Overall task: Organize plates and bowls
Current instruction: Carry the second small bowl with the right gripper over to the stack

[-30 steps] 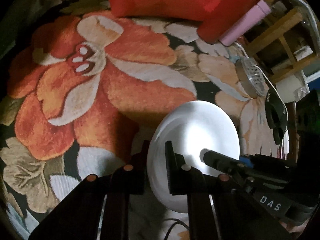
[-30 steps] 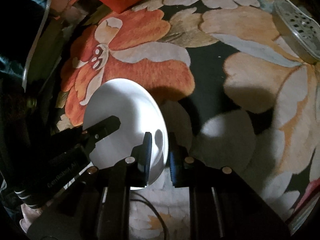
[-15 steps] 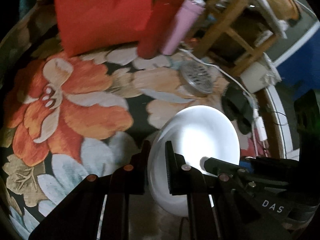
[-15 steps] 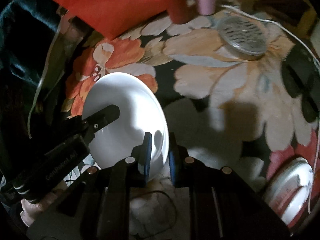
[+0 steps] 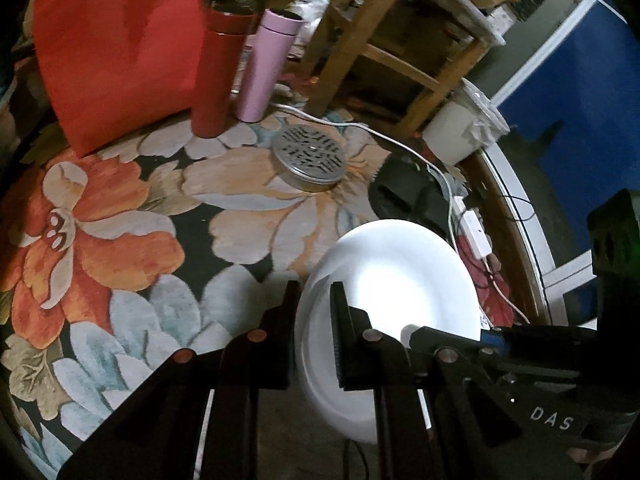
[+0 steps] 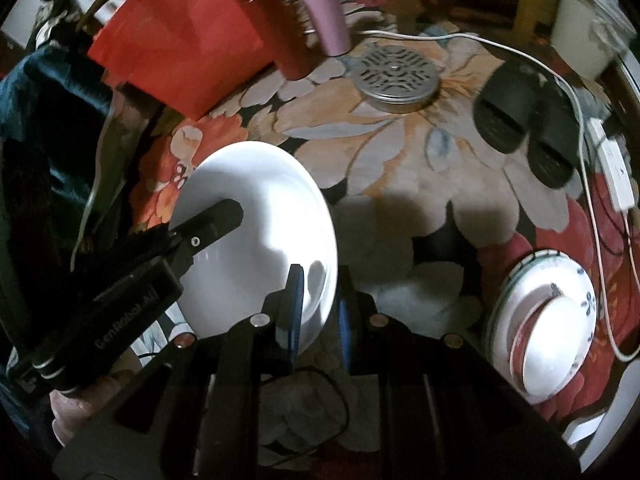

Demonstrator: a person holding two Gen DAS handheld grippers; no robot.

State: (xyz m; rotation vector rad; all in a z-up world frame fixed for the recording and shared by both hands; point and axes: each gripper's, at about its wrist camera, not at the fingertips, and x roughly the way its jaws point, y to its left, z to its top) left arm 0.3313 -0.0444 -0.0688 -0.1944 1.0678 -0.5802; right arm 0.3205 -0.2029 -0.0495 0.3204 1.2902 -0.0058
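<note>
While both pairs of fingers stay nearly closed, each pinches one edge of the same white plate point(image 5: 400, 280). The left gripper point(image 5: 314, 308) clamps the rim on one side, and the right gripper point(image 6: 320, 300) clamps the opposite rim, so the plate hangs tilted between them, clear of the rug point(image 5: 120, 240). Compared with a second ago, the plate has been lifted: the flower rug looks further away, and more of the room shows, such as the red flask point(image 5: 216, 72), the pink flask point(image 5: 264, 64), the round metal lid point(image 5: 308, 158) and the slippers point(image 6: 520, 120). In the right wrist view a stack point(image 6: 548, 320) of bowls and plates now appears on the rug, well apart from the plate. It seems the likely place to put the plate.
</note>
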